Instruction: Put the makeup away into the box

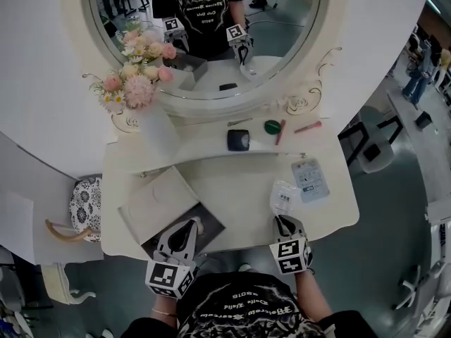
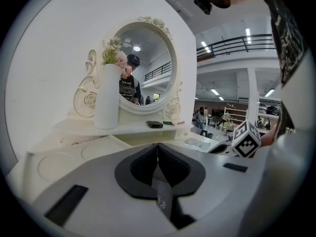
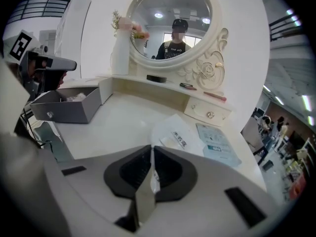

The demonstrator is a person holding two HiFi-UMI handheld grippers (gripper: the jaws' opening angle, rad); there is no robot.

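- The grey box [image 1: 211, 224] stands open at the table's [image 1: 232, 182] front left corner, its lid folded back to the left. The right gripper view shows something pale [image 3: 75, 97] already lying inside; what it is cannot be made out.
- The left gripper [image 1: 189, 227] hangs over the open box. Its jaws meet and nothing shows between them.
- Judged from this layout, the task is at an early stage, since nearly all the makeup sits outside the box.
- On the shelf under the mirror, left to right, lie a slim clip [image 1: 239, 122], a black compact [image 1: 238, 140], a green round piece [image 1: 273, 127], a red pencil [image 1: 281, 132] and a pink stick [image 1: 308, 127]. All are untouched and well apart from the box.
- The clear packet [image 1: 284, 196] lies flat at the table's front right. Its white label carries a few dark characters, too small to read with confidence.
- The right gripper [image 1: 285, 221] has its jaws pinched on the near edge of that packet, and a sliver of printed film shows between the pads. This looks like the next item to be carried across to the box.
- The pale blue packet [image 1: 311, 179] lies just beside the clear one, further right. It has a printed block and a dark teal band, but the wording is illegible.
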